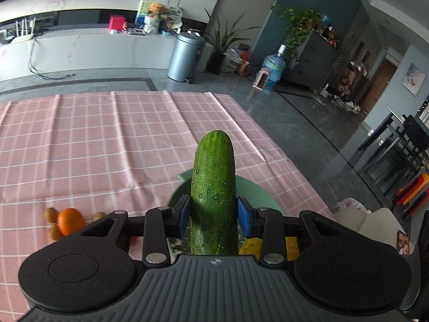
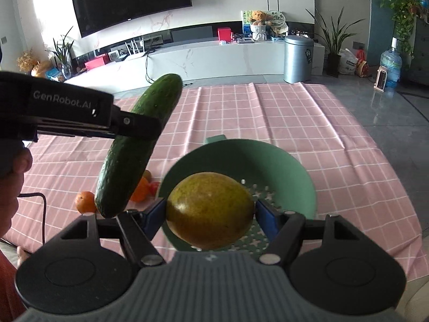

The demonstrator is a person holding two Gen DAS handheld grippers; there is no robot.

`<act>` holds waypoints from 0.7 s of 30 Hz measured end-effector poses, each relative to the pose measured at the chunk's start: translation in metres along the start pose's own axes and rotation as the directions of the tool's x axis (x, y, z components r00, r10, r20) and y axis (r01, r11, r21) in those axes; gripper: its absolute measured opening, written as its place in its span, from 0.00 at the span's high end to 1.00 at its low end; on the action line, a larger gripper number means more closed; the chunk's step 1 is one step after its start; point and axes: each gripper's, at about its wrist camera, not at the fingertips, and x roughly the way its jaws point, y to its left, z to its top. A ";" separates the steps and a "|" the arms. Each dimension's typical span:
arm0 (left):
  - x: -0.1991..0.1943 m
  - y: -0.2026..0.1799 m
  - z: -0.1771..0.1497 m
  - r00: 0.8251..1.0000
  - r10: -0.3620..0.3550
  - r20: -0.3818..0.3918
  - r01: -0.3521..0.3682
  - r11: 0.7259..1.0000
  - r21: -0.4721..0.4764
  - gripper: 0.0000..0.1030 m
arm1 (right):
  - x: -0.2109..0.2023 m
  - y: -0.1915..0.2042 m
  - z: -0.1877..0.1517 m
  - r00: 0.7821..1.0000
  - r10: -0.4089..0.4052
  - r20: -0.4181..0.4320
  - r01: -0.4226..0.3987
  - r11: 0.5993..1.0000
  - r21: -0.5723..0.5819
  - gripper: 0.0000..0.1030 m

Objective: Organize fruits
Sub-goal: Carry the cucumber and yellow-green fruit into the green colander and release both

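Pink checked tablecloth (image 2: 268, 112) spreads below. Lower centre, the right gripper (image 2: 210, 214) pinches a mango (image 2: 210, 212) above the green colander (image 2: 268, 158). Farther left, the left gripper (image 1: 213, 213) clamps a cucumber (image 1: 213, 187); oranges (image 2: 85, 201) lie beyond.

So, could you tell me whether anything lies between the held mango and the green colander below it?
Nothing visible does. The mango, gripped in the right gripper, hangs directly over the colander, whose perforated floor looks empty. The cucumber in the left gripper is off to the side.
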 end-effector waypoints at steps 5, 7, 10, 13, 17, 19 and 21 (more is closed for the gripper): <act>0.046 -0.016 0.003 0.995 -0.041 -0.096 0.040 0.999 -0.004 0.60 | 0.019 -0.025 0.004 0.998 -0.014 -0.063 0.012 0.999 -0.039 0.33; 0.059 -0.017 0.003 0.992 -0.022 -0.124 0.025 0.999 0.021 0.60 | 0.029 -0.029 0.006 0.996 -0.015 -0.093 0.008 0.997 -0.074 0.33; 0.073 -0.019 -0.001 0.981 0.004 -0.194 0.004 0.999 0.041 0.60 | 0.045 -0.030 0.007 0.991 -0.016 -0.133 -0.003 0.990 -0.143 0.33; 0.083 -0.015 -0.004 0.969 0.036 -0.246 -0.024 0.998 0.052 0.60 | 0.059 -0.030 0.006 0.985 -0.010 -0.174 -0.025 0.980 -0.197 0.33; 0.091 -0.014 -0.008 0.953 0.056 -0.298 -0.038 0.997 0.067 0.60 | 0.075 -0.029 0.002 0.973 0.006 -0.231 -0.064 0.967 -0.248 0.33; 0.096 -0.015 -0.009 0.945 0.064 -0.321 -0.040 0.996 0.081 0.60 | 0.082 -0.028 -0.001 0.967 0.009 -0.254 -0.082 0.957 -0.278 0.33; 0.101 -0.018 -0.008 0.934 0.077 -0.349 -0.046 0.994 0.097 0.60 | 0.087 -0.027 -0.002 0.961 0.012 -0.277 -0.099 0.948 -0.303 0.33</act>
